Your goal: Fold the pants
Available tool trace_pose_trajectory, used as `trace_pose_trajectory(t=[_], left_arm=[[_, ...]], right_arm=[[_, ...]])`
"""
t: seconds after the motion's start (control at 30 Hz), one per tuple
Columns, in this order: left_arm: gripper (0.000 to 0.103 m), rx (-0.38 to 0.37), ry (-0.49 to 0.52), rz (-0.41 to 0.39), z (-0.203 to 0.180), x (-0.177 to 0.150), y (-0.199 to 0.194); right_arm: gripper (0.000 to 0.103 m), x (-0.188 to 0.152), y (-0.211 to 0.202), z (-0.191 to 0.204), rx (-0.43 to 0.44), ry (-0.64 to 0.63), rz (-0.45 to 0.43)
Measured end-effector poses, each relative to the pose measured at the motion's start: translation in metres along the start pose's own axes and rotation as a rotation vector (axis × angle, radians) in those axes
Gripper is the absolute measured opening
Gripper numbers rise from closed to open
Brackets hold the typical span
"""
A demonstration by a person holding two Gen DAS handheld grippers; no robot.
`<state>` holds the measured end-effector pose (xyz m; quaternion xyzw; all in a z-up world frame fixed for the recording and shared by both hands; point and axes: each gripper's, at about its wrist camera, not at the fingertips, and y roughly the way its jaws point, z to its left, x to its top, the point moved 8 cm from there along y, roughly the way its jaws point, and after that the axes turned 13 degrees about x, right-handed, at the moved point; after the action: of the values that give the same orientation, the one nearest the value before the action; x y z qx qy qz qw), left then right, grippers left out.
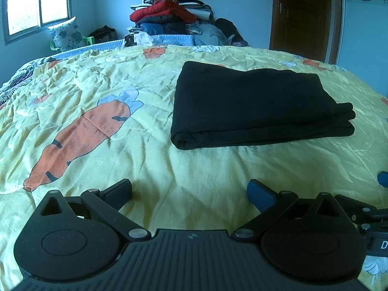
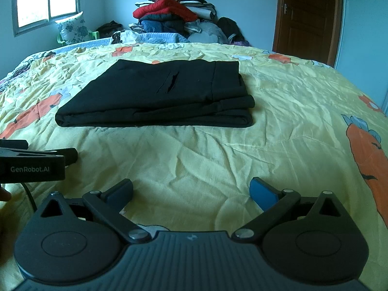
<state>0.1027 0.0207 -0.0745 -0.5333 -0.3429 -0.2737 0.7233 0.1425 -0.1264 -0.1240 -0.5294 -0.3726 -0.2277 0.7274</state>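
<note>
Black pants [image 1: 252, 104] lie folded into a flat rectangular stack on the yellow carrot-print bedspread [image 1: 101, 101]; they also show in the right wrist view [image 2: 160, 94], with a pocket slit on top. My left gripper [image 1: 190, 192] is open and empty, hovering over bare bedspread short of the pants' near fold. My right gripper [image 2: 191, 190] is open and empty, also short of the pants. The left gripper's body shows at the left edge of the right wrist view [image 2: 34, 162], and a blue fingertip [image 1: 383, 178] of the right gripper shows at the right edge of the left wrist view.
A tall pile of clothes [image 1: 169, 14] stands beyond the far edge of the bed. A brown door [image 1: 303, 14] is at the back right, a window [image 1: 36, 2] and a green chair with a pillow [image 1: 66, 35] at the back left.
</note>
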Motion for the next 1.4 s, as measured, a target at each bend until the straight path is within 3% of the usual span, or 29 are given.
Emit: trace_pose_trajectory(t=[1.4], left_arm=[[0.103,-0.017,-0.007,0.013,-0.0013,0.0015,0.0054]], right_arm=[[0.103,0.0003,0.0002,0.001,-0.001,-0.001,-0.003]])
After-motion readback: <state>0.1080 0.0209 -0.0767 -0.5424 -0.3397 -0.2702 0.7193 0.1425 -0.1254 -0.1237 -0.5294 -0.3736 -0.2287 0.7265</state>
